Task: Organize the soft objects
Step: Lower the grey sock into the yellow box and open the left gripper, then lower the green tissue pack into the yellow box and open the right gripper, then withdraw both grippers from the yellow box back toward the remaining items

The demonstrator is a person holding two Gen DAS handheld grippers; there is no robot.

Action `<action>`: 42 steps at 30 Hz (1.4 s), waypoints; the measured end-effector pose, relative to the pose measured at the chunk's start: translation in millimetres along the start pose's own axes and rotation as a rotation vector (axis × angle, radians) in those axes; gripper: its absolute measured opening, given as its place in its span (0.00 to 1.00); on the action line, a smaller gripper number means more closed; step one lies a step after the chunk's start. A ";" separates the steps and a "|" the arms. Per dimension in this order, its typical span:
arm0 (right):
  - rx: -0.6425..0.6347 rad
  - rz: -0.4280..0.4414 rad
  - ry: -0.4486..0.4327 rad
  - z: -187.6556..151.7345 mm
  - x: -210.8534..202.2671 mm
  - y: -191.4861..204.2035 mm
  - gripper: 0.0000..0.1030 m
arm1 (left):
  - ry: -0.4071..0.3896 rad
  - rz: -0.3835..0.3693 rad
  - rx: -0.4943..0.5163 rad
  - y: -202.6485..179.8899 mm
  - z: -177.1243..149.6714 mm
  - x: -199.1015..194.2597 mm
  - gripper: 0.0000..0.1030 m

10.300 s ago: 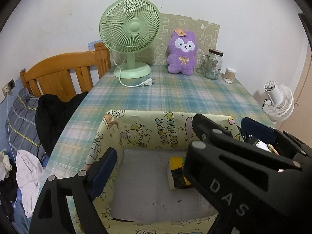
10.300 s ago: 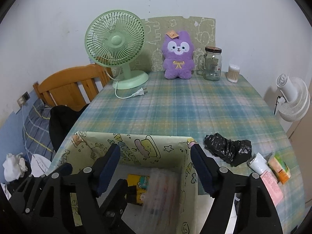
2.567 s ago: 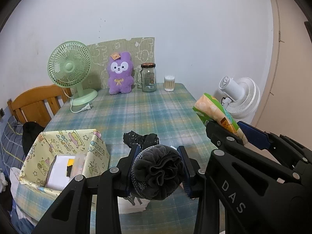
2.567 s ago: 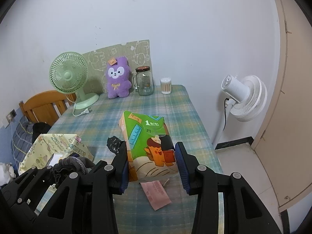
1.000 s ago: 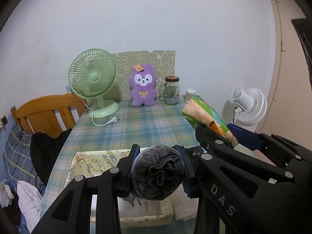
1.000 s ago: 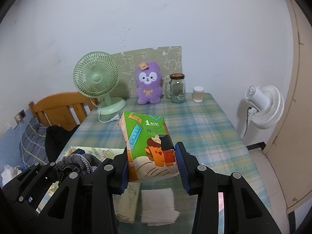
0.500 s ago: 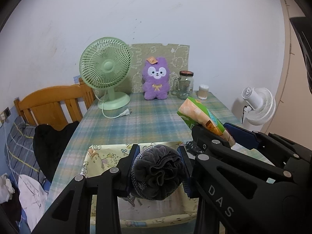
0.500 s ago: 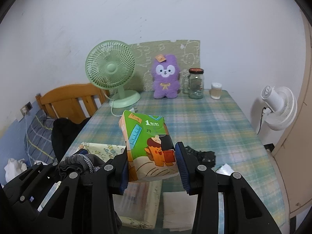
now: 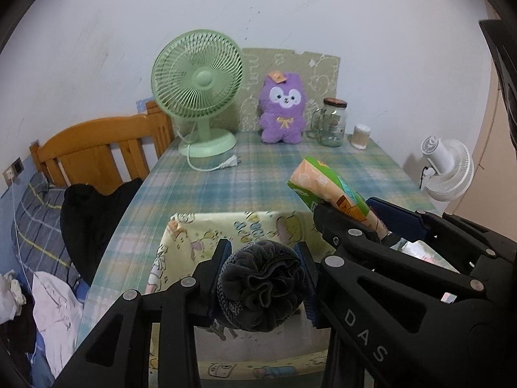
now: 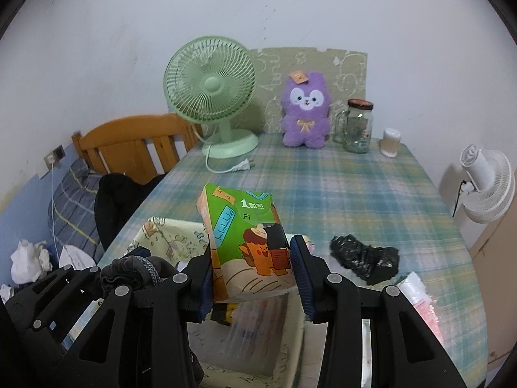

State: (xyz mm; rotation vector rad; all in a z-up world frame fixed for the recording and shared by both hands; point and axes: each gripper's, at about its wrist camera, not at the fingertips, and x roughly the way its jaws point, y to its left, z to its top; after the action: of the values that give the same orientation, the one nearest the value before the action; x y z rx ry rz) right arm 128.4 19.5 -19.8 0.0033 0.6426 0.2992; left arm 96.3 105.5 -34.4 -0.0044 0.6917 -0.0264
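Now the left gripper pinches a rolled grey sock bundle between its two blue pads, low in the middle of the left wrist view. The bundle fills the gap and hides most of the inside of the patterned box under it; only the far wall with cartoon prints and a strip of the near rim are visible there. The right gripper presses its pads on the sides of a green tissue pack, which stands tilted in the centre of the right wrist view, above the same box.

In the left wrist view the tissue pack appears only from its side, at the right of centre, and the black body of the right gripper covers its lower end. In the right wrist view the sock bundle shows only as a grey edge at the lower left, behind the left gripper's frame.

Only the right wrist view shows a crumpled black bag on the checked tablecloth, to the right of the pack, and a pink packet at the lower right, cut off by the gripper arm. Something yellow and black lies in the box under the pack, but I cannot tell what it is.

Farther back both views show a green fan, a purple plush toy and a glass jar near the wall.
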 end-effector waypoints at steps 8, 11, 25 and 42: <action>-0.012 0.064 0.078 -7.8 29.4 9.3 0.44 | 0.061 0.037 -0.006 13.8 -13.6 18.3 0.43; -0.023 0.077 0.098 -8.8 39.4 13.4 0.44 | 0.094 0.060 -0.020 20.6 -17.3 26.6 0.48; -0.082 0.136 0.134 -7.2 58.1 27.4 0.57 | 0.103 0.066 -0.067 32.5 -20.0 33.5 0.84; -0.097 0.063 0.062 -7.3 32.0 20.0 0.87 | 0.060 0.062 -0.064 20.6 -14.7 18.4 0.92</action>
State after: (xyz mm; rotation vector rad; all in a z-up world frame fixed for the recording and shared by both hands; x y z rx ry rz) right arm 143.0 46.8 -42.6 -0.0789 0.6899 0.3917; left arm 101.5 125.7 -57.6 -0.0444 0.7520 0.0550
